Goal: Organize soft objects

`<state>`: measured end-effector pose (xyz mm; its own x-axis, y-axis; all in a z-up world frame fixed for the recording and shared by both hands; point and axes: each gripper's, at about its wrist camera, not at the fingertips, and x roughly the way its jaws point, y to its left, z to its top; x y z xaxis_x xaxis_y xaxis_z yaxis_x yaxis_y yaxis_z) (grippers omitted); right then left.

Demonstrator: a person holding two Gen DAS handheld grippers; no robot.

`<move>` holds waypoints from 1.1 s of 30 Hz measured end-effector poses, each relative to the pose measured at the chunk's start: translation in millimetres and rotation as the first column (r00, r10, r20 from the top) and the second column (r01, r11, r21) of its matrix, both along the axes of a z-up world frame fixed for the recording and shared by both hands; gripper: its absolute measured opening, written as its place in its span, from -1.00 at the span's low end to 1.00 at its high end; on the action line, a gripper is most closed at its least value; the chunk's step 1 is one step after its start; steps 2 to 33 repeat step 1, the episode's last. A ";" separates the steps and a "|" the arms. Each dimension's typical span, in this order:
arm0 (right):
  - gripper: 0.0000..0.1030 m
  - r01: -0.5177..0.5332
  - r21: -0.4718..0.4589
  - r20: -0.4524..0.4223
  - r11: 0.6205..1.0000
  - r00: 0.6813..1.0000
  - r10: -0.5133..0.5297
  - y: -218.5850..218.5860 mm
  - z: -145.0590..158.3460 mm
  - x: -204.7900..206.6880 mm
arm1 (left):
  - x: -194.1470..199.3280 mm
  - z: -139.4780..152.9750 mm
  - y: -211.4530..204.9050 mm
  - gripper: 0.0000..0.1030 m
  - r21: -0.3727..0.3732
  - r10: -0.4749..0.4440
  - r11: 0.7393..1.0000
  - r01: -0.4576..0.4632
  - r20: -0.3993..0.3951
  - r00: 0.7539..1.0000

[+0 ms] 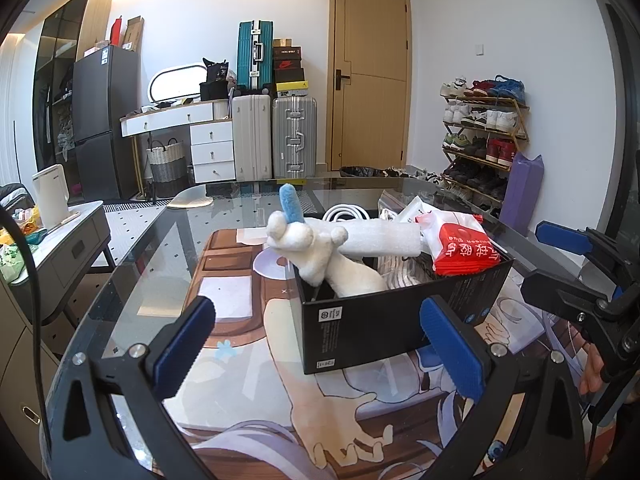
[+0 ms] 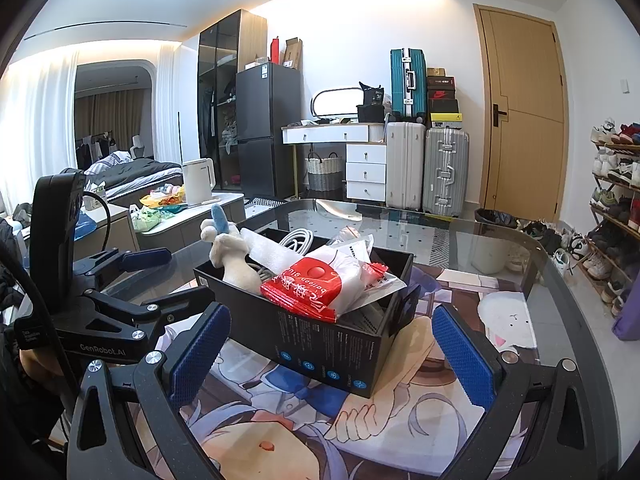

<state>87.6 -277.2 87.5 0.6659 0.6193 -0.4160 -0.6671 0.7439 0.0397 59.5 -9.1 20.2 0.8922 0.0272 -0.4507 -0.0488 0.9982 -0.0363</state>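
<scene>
A glass table (image 1: 152, 248) with a rounded edge carries a printed anime mat (image 1: 248, 344), and on the mat stands the black box (image 1: 380, 320) that holds your soft things. Your left gripper (image 1: 320, 348) hangs just short of the box's near wall with its jaws spread wide and nothing between them, its blue pads (image 1: 184, 344) apart from the cardboard. Your right gripper (image 2: 332, 356) stands the same way at the box's (image 2: 320, 344) other side, jaws released, empty, touching nothing.

Inside the box, the white plush toy (image 1: 320, 252) leans over the left rim with its blue tip up; a white foam roll (image 1: 380, 240) lies across the top, and a red-and-white packet (image 1: 464, 248) rests at the right end.

Your right view shows the packet (image 2: 320, 288) overhanging the near wall and the coiled white cable (image 2: 300, 240) behind the foam (image 2: 272, 254); it also catches your left gripper (image 2: 136, 280) beside the box. The left view shows your right gripper (image 1: 576, 264) off the box's far corner.

Bare mat lies before both grippers; the table edge curves away on the right.
</scene>
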 end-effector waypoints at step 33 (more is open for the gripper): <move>0.99 0.000 0.000 0.000 1.000 1.000 0.000 0.1 -0.1 0.1 | 0.2 -0.1 -0.3 1.00 -0.002 0.000 1.000 0.000 0.000 1.000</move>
